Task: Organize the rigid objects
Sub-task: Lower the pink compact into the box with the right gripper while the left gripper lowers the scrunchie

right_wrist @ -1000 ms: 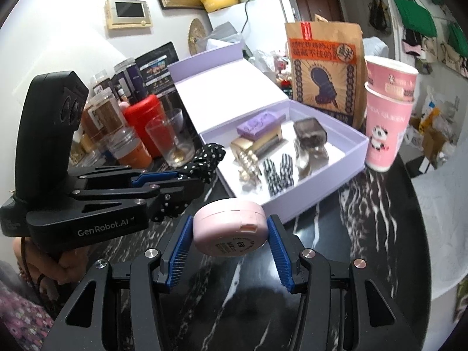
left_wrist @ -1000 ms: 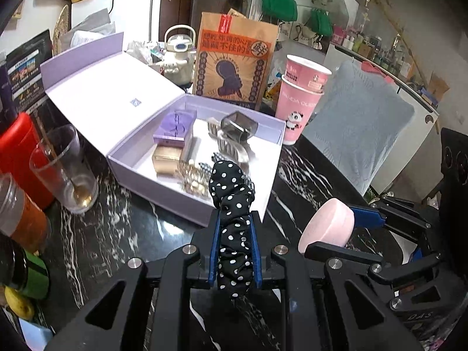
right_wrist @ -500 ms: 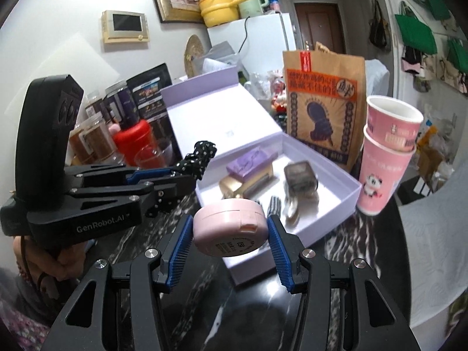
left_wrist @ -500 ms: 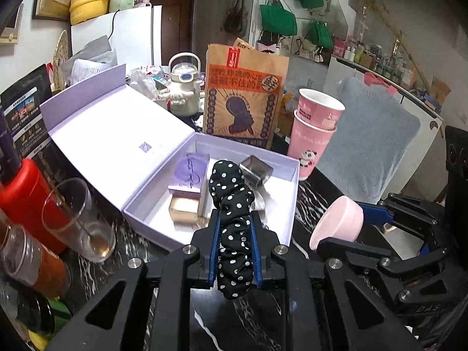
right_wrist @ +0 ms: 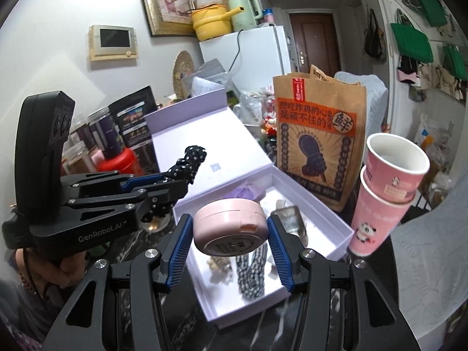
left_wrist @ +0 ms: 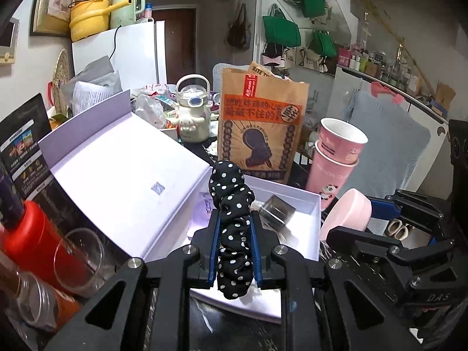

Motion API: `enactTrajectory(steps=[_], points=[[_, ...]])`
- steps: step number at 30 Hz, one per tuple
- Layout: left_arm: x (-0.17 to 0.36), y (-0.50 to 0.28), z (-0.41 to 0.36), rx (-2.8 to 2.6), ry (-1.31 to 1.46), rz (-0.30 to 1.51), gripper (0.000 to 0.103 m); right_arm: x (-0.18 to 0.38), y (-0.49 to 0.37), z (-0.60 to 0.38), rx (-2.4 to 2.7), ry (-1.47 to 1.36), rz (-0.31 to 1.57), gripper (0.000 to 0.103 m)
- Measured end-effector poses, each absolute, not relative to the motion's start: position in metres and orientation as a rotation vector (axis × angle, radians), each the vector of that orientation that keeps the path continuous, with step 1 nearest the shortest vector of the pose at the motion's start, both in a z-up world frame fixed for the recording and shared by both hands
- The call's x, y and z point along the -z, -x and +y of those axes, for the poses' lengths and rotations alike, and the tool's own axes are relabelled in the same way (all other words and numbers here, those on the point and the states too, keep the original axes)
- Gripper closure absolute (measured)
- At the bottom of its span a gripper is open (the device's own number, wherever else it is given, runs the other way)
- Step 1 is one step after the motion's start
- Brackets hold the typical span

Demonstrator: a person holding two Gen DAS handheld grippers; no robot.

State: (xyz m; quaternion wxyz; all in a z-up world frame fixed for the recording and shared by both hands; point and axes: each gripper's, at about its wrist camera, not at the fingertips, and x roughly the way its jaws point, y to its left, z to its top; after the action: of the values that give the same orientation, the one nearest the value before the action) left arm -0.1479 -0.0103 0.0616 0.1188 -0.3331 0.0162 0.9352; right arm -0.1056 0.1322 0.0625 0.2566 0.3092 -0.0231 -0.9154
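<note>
My left gripper (left_wrist: 233,234) is shut on a black polka-dot scrunchie (left_wrist: 231,204), held above the near edge of the open lilac box (left_wrist: 314,234); the scrunchie also shows in the right wrist view (right_wrist: 188,162). My right gripper (right_wrist: 231,234) is shut on a round pink compact (right_wrist: 229,226), held above the box (right_wrist: 339,231); the compact also shows in the left wrist view (left_wrist: 346,215). Inside the box lie a purple case (right_wrist: 248,193), a grey hair claw (right_wrist: 288,219) and a checkered clip (right_wrist: 251,266).
The box lid (left_wrist: 125,184) lies open to the left. A brown paper bag (left_wrist: 260,128) and stacked pink cups (left_wrist: 336,158) stand behind the box. A glass (left_wrist: 79,260), a red jar (left_wrist: 32,234) and spice jars stand at the left.
Both grippers have risen and tilted up with their objects, so the box now sits lower in both views. Both grips are unchanged.
</note>
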Motion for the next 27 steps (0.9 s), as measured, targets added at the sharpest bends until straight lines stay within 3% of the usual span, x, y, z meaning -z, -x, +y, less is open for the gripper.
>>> enactTrajectory(steps=[27], points=[[-0.007,0.218,-0.013,-2.701,1.11,0.115,0.085,-0.017,0.185,0.116,2.478,-0.97,-0.022,0.052]])
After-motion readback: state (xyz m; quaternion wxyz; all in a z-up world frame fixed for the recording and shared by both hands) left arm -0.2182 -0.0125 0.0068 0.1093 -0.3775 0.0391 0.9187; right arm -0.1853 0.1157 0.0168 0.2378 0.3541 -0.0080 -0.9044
